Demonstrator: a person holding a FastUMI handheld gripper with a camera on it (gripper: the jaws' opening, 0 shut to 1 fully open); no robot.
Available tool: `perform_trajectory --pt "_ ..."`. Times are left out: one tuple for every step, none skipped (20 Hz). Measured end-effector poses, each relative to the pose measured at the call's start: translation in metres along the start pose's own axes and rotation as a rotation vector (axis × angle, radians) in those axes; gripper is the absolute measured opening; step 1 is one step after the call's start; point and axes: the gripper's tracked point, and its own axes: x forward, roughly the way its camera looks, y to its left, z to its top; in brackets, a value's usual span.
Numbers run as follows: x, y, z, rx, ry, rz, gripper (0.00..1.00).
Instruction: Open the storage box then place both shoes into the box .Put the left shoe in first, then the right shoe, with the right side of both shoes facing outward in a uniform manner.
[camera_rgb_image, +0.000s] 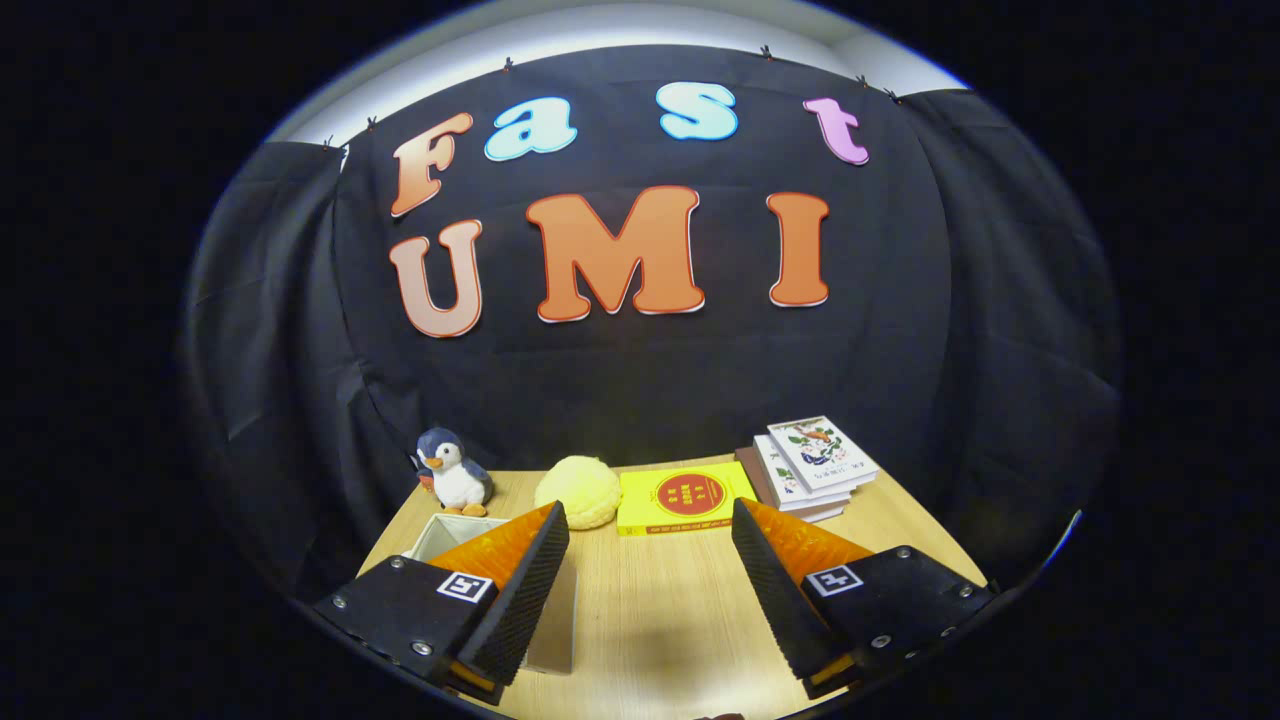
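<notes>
Jaws (650, 560) are spread wide, nothing held; bare worktop (650, 620) is seen between the 2 fingers.

A white open-topped box (450, 530) is seen just behind the left finger, mostly hidden by it; only its far rim and 1 side wall are visible. This is judged to be the storage box, though that cannot be confirmed. No lid can be made out on it, and its inside cannot be seen. Its long axis appears to run away from the jaws toward the booth wall, but too little is exposed to be sure.

No shoes can be located, so their heading and long axis cannot be given. The scene fits either a box waiting for shoes or a moment between placements; no stage is called.

For whatever step is in hand: the view should be tipped down and left so the box mouth is cleared of the left finger before anything is committed.

Beyond the fingers: a yellow bun-shaped plush (578, 490), a yellow book (685, 497), a stack of books (815, 465) to the right. A penguin plush (455, 470) is stood just past the box.
</notes>
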Motion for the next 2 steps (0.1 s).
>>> perform_trajectory --pt "-0.0055 -0.0033 0.0043 -0.002 -0.018 0.008 0.98" --pt "-0.0102 -0.0081 0.0096 -0.008 -0.039 0.011 0.98"
